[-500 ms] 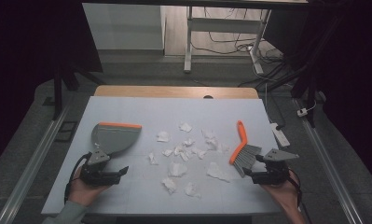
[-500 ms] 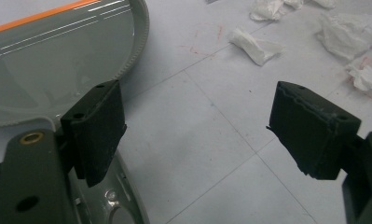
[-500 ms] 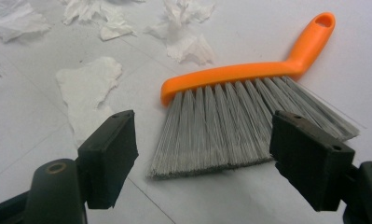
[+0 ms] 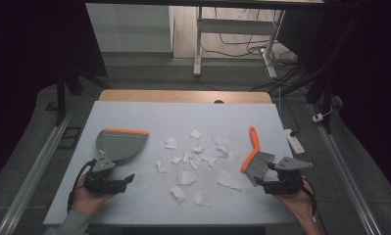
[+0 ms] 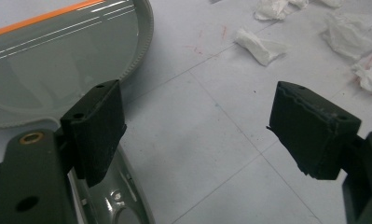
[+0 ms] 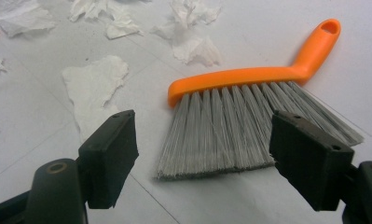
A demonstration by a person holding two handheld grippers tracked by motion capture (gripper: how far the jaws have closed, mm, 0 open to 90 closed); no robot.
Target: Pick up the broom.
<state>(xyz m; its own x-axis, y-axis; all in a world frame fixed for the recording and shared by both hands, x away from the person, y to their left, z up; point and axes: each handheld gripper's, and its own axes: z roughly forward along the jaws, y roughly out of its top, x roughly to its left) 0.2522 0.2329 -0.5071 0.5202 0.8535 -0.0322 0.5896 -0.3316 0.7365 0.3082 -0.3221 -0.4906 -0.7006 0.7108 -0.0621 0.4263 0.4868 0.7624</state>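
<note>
I see the dustpan (image 4: 118, 145) lying flat on the counter (image 4: 149, 113) at about nine o'clock of the scattered paper. It is a shallow grey plastic scoop with an orange strip along its far lip, a rounded ribbed rim and faint moulded lines across its smooth floor; nothing lies in it. Its stubby handle points back toward me, and in the left gripper view one finger (image 5: 97, 128) stands right over that handle, though I cannot tell if it touches.

The brush (image 4: 254, 155) lies at about three o'clock of the paper. It has a glossy orange plastic back that bends into a handle with a hanging hole at the far end, and stiff grey bristles fanning toward me.

Between the two, the torn tissue scraps (image 4: 195, 159) are strewn over the middle of the counter, white, crumpled and ragged-edged; one flatter piece (image 6: 96, 79) lies just beside the bristles.

My left gripper (image 4: 115, 182) sits at seven o'clock on the counter, its fingers wide apart with bare white surface between them, holding nothing. My right gripper (image 4: 271, 185) is at five o'clock, its fingers just as wide apart, hovering just short of the bristle tips and gripping nothing.
</note>
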